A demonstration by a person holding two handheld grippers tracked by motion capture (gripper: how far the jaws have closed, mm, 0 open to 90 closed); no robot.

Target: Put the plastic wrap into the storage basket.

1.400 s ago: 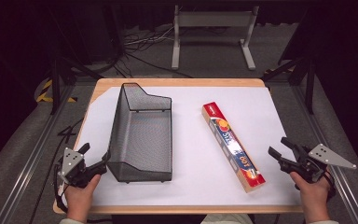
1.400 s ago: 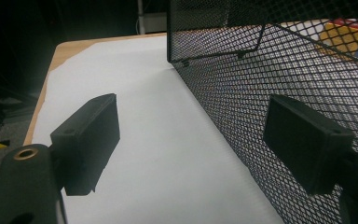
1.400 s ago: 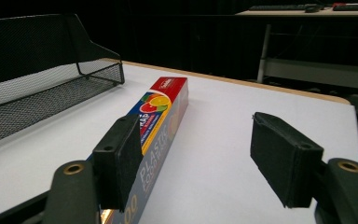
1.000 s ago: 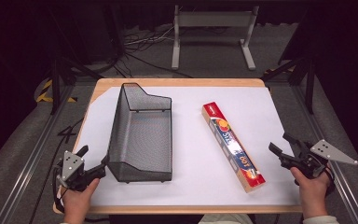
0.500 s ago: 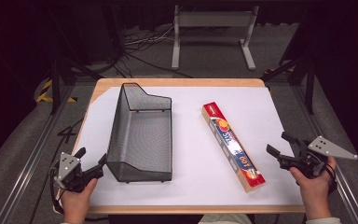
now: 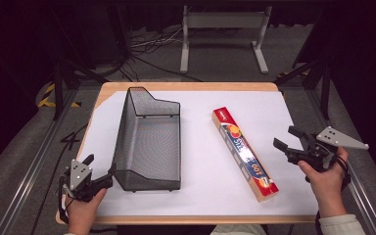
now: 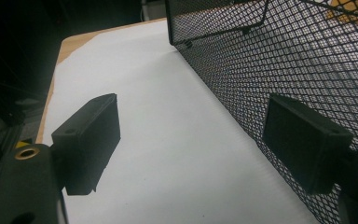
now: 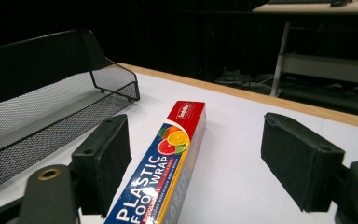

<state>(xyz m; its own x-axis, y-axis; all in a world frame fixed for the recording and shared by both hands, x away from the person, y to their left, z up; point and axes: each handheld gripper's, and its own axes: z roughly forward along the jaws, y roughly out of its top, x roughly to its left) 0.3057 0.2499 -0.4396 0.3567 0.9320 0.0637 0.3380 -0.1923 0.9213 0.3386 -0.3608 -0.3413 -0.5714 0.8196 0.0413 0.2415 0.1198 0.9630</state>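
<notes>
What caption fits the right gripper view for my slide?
Open right gripper faces a plastic wrap box beside a mesh basket.

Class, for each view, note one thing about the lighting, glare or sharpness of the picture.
High view: the white table cover is brightly lit against a dark room, and glare whitens the middle of the plastic wrap box. Left gripper view: the mesh basket is sharp, the near jaws dark and featureless. Right gripper view: the box's lettering is crisp, while the background is dim.

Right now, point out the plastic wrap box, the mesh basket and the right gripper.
plastic wrap box [image 6: 245,155]: high view, middle of its printed top face.
mesh basket [image 6: 149,147]: high view, its mesh floor.
right gripper [image 6: 288,139]: high view, between its open fingertips.
</notes>
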